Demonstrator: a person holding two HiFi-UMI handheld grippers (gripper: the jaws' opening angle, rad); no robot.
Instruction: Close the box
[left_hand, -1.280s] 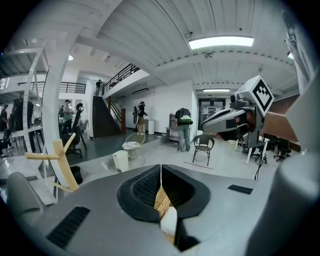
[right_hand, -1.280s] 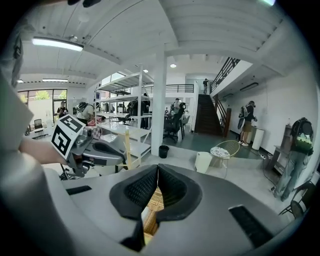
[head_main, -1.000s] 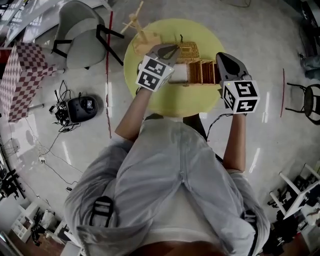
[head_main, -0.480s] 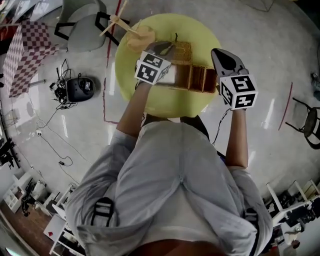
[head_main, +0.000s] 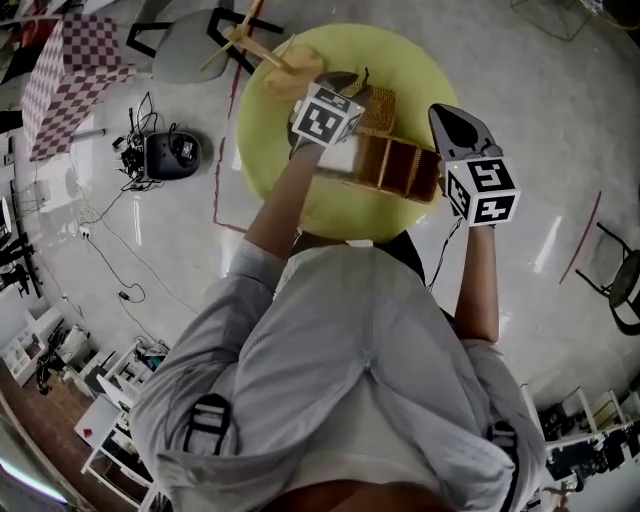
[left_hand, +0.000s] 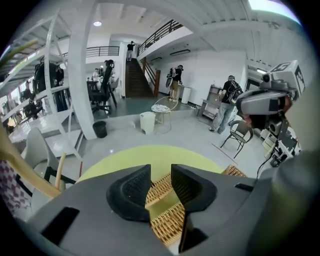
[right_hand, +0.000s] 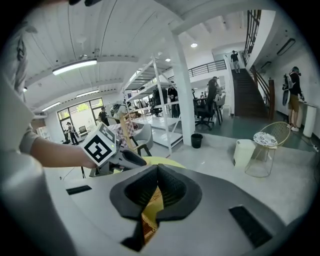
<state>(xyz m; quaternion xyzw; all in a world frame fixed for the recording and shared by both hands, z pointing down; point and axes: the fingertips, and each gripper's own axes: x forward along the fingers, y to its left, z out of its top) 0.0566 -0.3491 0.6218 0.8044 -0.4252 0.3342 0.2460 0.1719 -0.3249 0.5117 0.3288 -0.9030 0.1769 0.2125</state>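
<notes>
Left tool (left_hand: 160, 176) opening, pads apart and pressing nothing, wicker of the box (head_main: 392, 163) showing through the gap just beneath. Held at upper centre of the head view, bare forearm stretched straight up the frame from the body, marker cube facing the camera. Right tool (right_hand: 156, 192) clamped on a thin wicker edge of the box, pads almost together. Placed right of centre in the head view, forearm likewise reaching up the frame. Box lying across the round yellow tabletop (head_main: 290, 185), left end under the left tool, right end at the right tool.
</notes>
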